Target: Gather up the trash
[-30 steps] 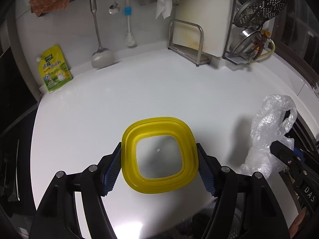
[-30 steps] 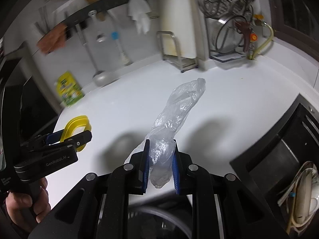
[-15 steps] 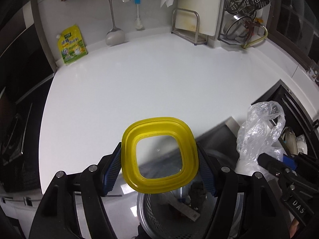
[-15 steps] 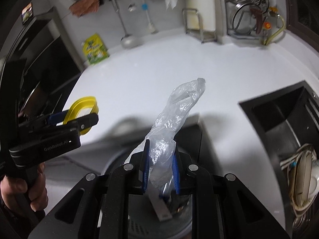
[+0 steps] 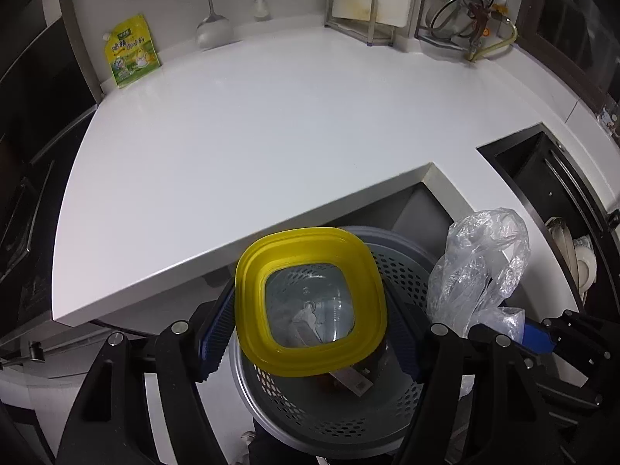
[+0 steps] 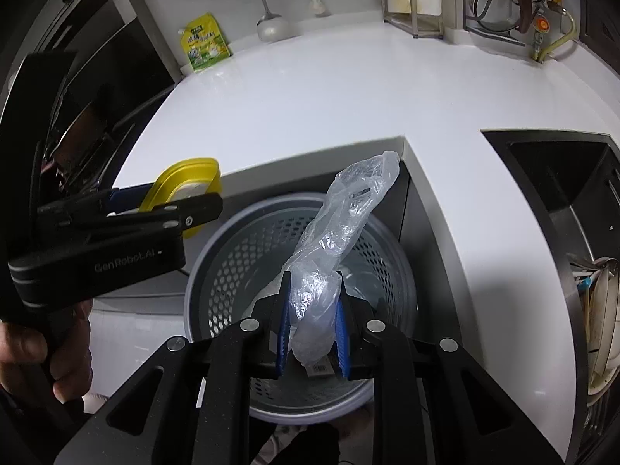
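My left gripper (image 5: 310,325) is shut on a yellow-rimmed clear plastic lid (image 5: 310,302), held flat by its two sides above a grey perforated trash basket (image 5: 403,275). Through the lid I see scraps lying in the basket. My right gripper (image 6: 312,333) is shut on a crumpled clear plastic bag (image 6: 341,228), which stands up out of the jaws over the same basket (image 6: 232,255). In the right wrist view the left gripper (image 6: 193,209) and the lid (image 6: 186,178) hang at the left, above the basket's rim. The bag (image 5: 480,263) shows at the right of the left wrist view.
A white L-shaped counter (image 5: 252,147) wraps around the basket. A yellow-green pouch (image 5: 131,52) leans at the back wall by a ladle (image 5: 211,27). A dish rack (image 5: 465,7) stands back right. A dark sink (image 6: 562,178) with dishes lies at the right. A hand (image 6: 42,360) grips the left tool.
Both grippers have drawn back off the counter and sunk, so they now hang over the grey basket below its front edge. Lid and bag stay gripped as before.
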`<control>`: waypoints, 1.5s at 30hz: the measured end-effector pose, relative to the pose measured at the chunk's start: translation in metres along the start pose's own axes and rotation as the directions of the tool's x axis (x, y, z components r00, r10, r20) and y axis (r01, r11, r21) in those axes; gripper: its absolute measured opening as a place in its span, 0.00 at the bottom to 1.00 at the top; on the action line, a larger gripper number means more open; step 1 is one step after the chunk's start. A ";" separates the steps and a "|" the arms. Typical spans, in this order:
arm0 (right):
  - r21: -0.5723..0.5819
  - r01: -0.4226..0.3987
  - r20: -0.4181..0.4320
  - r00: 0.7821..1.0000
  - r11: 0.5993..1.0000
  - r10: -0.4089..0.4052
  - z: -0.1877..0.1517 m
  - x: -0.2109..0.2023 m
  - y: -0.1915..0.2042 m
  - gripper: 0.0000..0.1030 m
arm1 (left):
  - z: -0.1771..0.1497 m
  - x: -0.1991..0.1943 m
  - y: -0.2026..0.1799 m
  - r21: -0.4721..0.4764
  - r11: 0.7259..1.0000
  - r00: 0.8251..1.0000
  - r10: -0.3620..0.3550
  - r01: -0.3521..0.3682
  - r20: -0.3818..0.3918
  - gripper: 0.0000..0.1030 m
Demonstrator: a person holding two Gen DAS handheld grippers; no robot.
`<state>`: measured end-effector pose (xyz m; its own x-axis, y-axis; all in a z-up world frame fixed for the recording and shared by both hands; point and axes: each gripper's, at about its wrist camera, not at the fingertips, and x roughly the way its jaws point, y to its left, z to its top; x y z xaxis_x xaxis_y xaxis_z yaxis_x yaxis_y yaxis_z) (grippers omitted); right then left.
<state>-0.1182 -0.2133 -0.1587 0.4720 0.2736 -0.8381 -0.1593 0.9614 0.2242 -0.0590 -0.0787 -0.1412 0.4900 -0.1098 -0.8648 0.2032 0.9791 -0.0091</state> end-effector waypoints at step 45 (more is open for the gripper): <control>0.015 0.049 0.118 0.992 0.999 -0.050 0.011 -0.047 -0.006 0.66 | 0.013 -0.060 0.004 -0.048 0.997 0.991 0.073 -0.069 0.108 0.93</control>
<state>-0.1296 -0.2316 -0.1155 0.5785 0.2263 -0.7836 -0.1227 0.9739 0.1907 -0.0769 -0.0699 -0.0831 0.5926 -0.0555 -0.8036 0.1285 0.9914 0.0263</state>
